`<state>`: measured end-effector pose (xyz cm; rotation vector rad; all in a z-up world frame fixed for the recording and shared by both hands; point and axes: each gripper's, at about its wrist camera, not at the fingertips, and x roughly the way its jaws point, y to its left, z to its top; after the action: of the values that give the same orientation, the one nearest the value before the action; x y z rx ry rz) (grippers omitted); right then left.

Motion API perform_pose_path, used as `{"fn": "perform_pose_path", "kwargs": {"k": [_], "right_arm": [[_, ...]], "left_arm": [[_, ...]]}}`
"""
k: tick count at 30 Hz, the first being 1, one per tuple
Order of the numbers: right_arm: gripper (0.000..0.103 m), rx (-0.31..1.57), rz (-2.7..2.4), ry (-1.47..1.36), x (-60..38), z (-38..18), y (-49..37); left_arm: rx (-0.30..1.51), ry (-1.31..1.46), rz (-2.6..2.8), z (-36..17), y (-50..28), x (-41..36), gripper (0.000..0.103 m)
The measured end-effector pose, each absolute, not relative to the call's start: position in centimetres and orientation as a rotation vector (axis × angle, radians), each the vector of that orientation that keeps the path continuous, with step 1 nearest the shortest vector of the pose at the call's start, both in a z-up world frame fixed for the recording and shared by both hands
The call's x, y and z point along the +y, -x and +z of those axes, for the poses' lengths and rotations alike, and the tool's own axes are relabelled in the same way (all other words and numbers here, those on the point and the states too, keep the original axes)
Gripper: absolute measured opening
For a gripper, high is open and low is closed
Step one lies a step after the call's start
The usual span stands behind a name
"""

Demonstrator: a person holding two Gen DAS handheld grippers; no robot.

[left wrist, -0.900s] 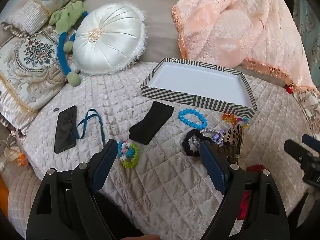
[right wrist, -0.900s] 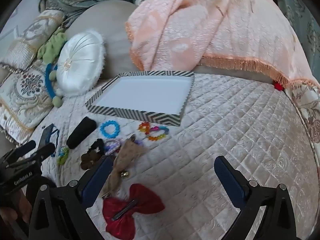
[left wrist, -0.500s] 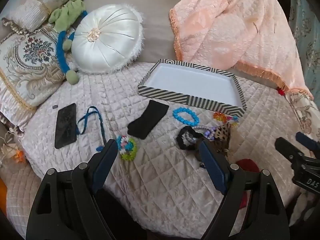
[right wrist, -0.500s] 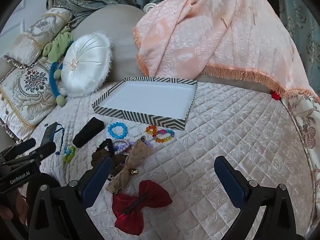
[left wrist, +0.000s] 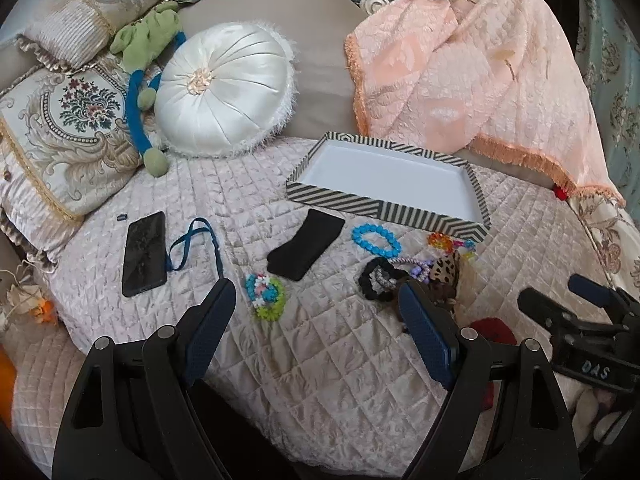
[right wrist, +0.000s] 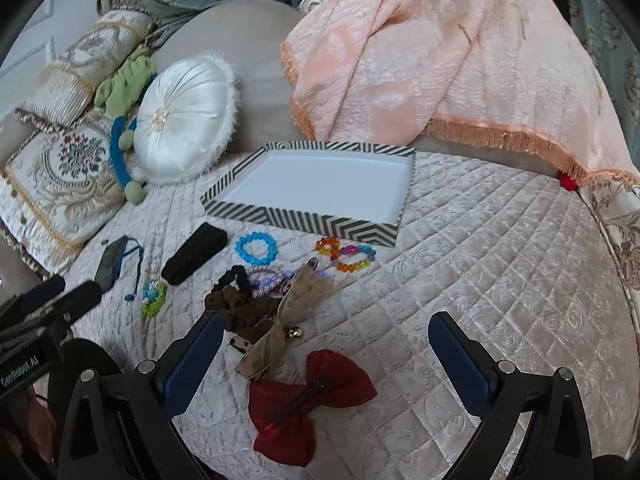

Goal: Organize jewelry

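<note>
A striped tray (left wrist: 360,200) (right wrist: 312,222) with a white, bare inside lies on the quilted bed. In front of it lie a blue bead bracelet (left wrist: 376,239) (right wrist: 256,247), a multicoloured bead bracelet (right wrist: 347,254), a green and blue flower bracelet (left wrist: 266,295) (right wrist: 153,298), a black scrunchie (left wrist: 376,280), a black case (left wrist: 306,250) (right wrist: 195,253), a tan bow with a bell (right wrist: 288,312) and a red bow clip (right wrist: 308,400). My left gripper (left wrist: 316,320) hovers open near the flower bracelet. My right gripper (right wrist: 324,344) hangs open over the two bows. Neither holds anything.
A phone (left wrist: 144,254) with a blue strap (left wrist: 192,248) lies at the left. Cushions (left wrist: 224,88) and a green plush toy (left wrist: 144,40) line the back left. A peach blanket (left wrist: 460,68) is draped at the back right.
Both grippers have pulled back and up from the bed, so the tray and the jewelry sit farther off and higher in view. Nothing was picked up or moved.
</note>
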<state>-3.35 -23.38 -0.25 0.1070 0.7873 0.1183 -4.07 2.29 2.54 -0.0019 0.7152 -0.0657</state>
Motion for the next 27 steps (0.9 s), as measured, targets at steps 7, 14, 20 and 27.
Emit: {"fn": "perform_pose_path", "kwargs": {"k": [7,14,20,27], "right_arm": [[0.102,0.795,0.072,-0.056,-23.6,-0.7,3.3],[0.102,0.804,0.058,-0.052,-23.5,-1.1,2.2],[0.102,0.798,0.067,-0.042,-22.9,-0.8,1.3],[0.102,0.784,0.04,-0.064,-24.0,0.2,0.1]], "left_arm": [[0.759,0.052,-0.086,0.6,2.0,2.4,0.084],[0.764,0.01,-0.083,0.0,0.9,1.4,0.084],[0.767,-0.003,-0.065,0.4,0.0,1.4,0.084],[0.767,-0.017,-0.049,0.5,-0.7,1.3,0.084]]}}
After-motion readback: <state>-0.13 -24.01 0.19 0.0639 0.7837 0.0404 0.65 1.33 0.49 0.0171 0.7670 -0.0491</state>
